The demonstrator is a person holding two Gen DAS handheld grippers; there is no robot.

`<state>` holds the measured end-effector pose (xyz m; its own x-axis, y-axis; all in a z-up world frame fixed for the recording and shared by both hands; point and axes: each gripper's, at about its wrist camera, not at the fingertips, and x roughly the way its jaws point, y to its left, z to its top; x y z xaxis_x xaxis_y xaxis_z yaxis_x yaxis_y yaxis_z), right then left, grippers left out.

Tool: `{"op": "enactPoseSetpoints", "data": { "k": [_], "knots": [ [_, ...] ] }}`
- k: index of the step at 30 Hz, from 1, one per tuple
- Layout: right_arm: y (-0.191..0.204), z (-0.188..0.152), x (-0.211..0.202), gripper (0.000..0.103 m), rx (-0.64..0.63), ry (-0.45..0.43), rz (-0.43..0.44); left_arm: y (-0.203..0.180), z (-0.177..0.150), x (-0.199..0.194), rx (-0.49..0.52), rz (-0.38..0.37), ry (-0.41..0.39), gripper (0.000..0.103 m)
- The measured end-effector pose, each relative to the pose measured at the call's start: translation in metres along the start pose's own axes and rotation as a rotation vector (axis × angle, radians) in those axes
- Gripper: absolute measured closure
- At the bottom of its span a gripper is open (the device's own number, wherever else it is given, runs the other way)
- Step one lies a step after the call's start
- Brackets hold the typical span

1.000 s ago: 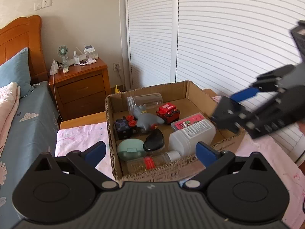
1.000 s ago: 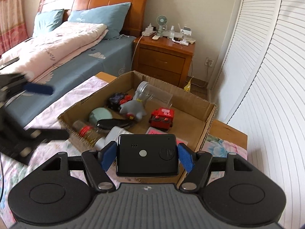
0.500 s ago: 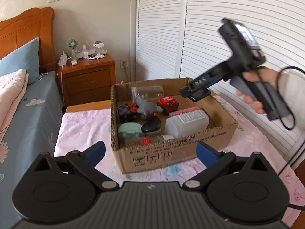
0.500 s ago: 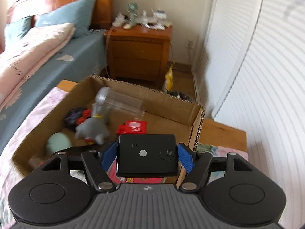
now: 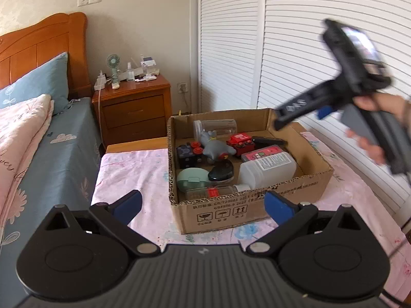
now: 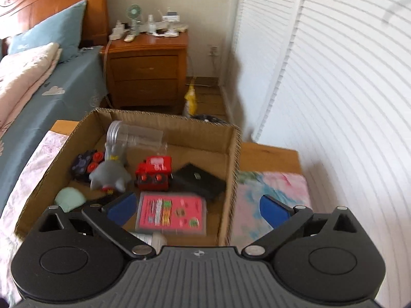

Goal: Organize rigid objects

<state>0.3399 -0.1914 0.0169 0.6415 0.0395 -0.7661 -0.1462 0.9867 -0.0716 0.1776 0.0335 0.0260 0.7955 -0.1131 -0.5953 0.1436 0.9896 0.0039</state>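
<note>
A cardboard box (image 5: 318, 179) stands on the pink cloth; it also shows in the right wrist view (image 6: 232, 169). Inside lie a black flat device (image 6: 199, 179) at the far right, also in the left wrist view (image 5: 268, 141), a red toy (image 6: 155, 172), a grey plush (image 6: 110, 174), a pink-labelled box (image 6: 170, 213), a clear jar (image 6: 133, 134) and a white bottle (image 5: 267, 169). My right gripper (image 6: 196, 209) is open and empty above the box's right side. My left gripper (image 5: 203, 202) is open and empty, in front of the box.
A wooden nightstand (image 5: 133, 107) with a small fan stands behind the box. The bed (image 5: 38, 138) with blue sheet and pink quilt lies to the left. White louvred closet doors (image 5: 295, 51) run along the right.
My right gripper let go of the black device, which now lies in the box, and its jaws opened. My left gripper pulled back from the box.
</note>
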Motion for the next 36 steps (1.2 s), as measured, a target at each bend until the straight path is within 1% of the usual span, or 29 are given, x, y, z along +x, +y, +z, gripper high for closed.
{"op": "enactPoseSetpoints", "data": {
  "k": [3, 6, 9, 13, 18, 22, 36],
  "knots": [
    [0.004, -0.024, -0.028, 0.0, 0.016, -0.009, -0.06, 0.001, 0.004, 0.001, -0.019, 0.033, 0.027, 0.002],
    [0.009, -0.055, -0.051, 0.0, 0.042, -0.009, -0.085, 0.001, 0.006, 0.003, -0.033, 0.066, 0.04, 0.002],
    [0.015, -0.084, -0.068, 0.0, 0.073, -0.005, -0.1, -0.002, 0.007, 0.002, -0.039, 0.077, 0.054, 0.002],
    [0.02, -0.11, -0.084, 0.0, 0.133, -0.016, -0.09, -0.009, 0.007, 0.001, -0.024, 0.084, 0.079, 0.002],
    [0.025, -0.124, -0.095, 0.0, 0.158, -0.03, -0.093, -0.018, 0.007, -0.002, -0.007, 0.105, 0.102, 0.002],
    [0.024, -0.127, -0.099, 0.0, 0.167, -0.037, -0.092, -0.023, 0.008, -0.003, 0.001, 0.097, 0.107, 0.002],
    [0.023, -0.128, -0.106, 0.0, 0.178, -0.05, -0.086, -0.027, 0.01, -0.007, -0.001, 0.109, 0.101, 0.002]
  ]
}}
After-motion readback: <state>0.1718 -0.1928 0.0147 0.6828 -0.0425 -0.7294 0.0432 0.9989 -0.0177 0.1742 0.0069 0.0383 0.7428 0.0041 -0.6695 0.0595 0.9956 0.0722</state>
